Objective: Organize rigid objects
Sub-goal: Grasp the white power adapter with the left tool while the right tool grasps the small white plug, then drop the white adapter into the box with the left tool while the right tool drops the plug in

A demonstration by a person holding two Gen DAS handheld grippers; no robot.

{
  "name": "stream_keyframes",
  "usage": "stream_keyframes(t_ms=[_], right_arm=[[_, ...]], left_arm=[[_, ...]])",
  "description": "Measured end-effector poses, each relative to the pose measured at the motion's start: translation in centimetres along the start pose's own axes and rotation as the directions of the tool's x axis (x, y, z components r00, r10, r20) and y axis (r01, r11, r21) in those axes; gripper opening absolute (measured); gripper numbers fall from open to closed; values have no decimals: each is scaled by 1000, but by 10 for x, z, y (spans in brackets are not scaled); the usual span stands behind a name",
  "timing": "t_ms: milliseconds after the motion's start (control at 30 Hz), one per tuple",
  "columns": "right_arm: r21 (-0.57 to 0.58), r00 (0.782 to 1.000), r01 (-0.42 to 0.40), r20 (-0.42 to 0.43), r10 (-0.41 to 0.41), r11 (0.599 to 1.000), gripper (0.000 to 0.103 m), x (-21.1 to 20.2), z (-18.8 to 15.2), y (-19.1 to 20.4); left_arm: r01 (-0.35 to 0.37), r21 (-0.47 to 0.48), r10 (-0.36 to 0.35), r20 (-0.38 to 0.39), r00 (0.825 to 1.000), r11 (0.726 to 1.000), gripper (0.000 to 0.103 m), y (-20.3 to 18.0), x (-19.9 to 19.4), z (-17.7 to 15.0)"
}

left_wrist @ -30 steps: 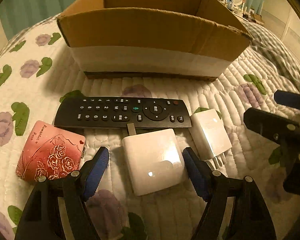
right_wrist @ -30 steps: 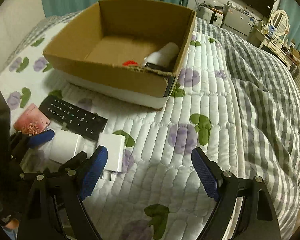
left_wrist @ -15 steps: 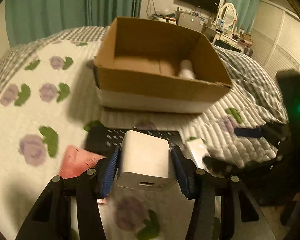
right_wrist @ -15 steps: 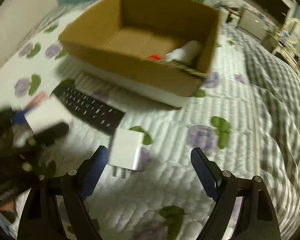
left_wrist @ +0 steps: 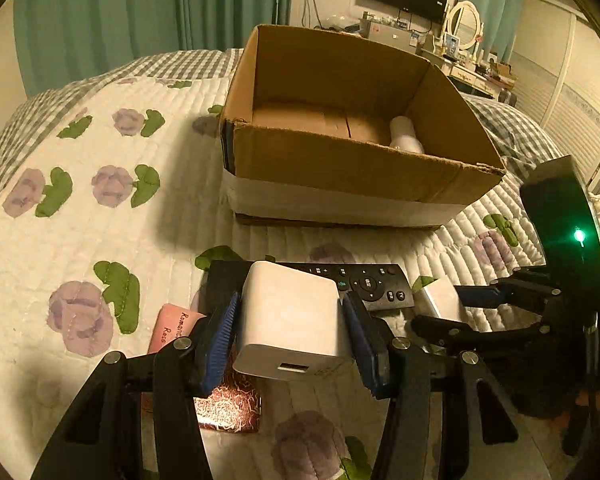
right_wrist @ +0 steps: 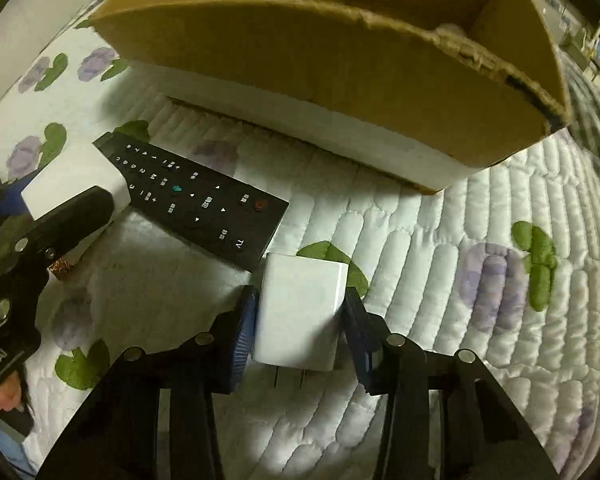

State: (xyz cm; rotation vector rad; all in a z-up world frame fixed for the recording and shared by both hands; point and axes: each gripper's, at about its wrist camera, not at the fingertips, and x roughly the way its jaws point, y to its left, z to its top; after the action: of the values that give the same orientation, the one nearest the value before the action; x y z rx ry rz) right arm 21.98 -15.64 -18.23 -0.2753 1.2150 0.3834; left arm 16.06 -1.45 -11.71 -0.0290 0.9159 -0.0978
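Observation:
My left gripper (left_wrist: 290, 338) is shut on a large white charger block (left_wrist: 290, 330) and holds it above the quilt; the block also shows in the right wrist view (right_wrist: 74, 184). My right gripper (right_wrist: 300, 320) has its blue pads against both sides of a smaller white plug adapter (right_wrist: 300, 312) lying on the quilt. A black remote (right_wrist: 196, 198) lies between them. A pink rose-printed tin (left_wrist: 172, 330) lies under my left gripper. The open cardboard box (left_wrist: 352, 168) stands beyond, with a white cylinder (left_wrist: 406, 136) inside.
The flowered white quilt (left_wrist: 80, 216) covers the bed; a grey checked blanket (left_wrist: 508, 132) lies to the right. Green curtains, a TV and a dresser stand far behind. My right gripper shows in the left wrist view (left_wrist: 460, 308).
My left gripper closed on the large charger and lifted it off the quilt. My right gripper moved down and left to the small adapter and closed around it.

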Motion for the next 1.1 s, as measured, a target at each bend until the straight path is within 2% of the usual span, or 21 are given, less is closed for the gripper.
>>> stream_keyframes(t_ms=[200, 333, 467, 733, 933, 1100], right_arm=[[3, 995, 44, 92, -44, 999, 42, -37, -8, 4], [4, 986, 55, 156, -55, 998, 42, -74, -11, 7], [5, 971, 79, 226, -78, 997, 42, -113, -15, 10], [12, 941, 76, 330, -75, 997, 42, -165, -13, 12], [29, 907, 67, 415, -73, 997, 42, -197, 13, 3], [56, 890, 57, 449, -76, 997, 42, -200, 49, -16]], left_arm=[[-8, 4, 8, 10, 1000, 1000, 54, -2, -22, 1], [-25, 17, 24, 48, 999, 1000, 54, -5, -48, 6], [-25, 22, 23, 88, 996, 999, 54, -10, -70, 12], [-28, 34, 22, 146, 989, 999, 54, -17, -94, 30], [-24, 60, 12, 190, 982, 998, 54, -23, -93, 65], [-43, 81, 25, 213, 977, 996, 54, -23, -73, 104]])
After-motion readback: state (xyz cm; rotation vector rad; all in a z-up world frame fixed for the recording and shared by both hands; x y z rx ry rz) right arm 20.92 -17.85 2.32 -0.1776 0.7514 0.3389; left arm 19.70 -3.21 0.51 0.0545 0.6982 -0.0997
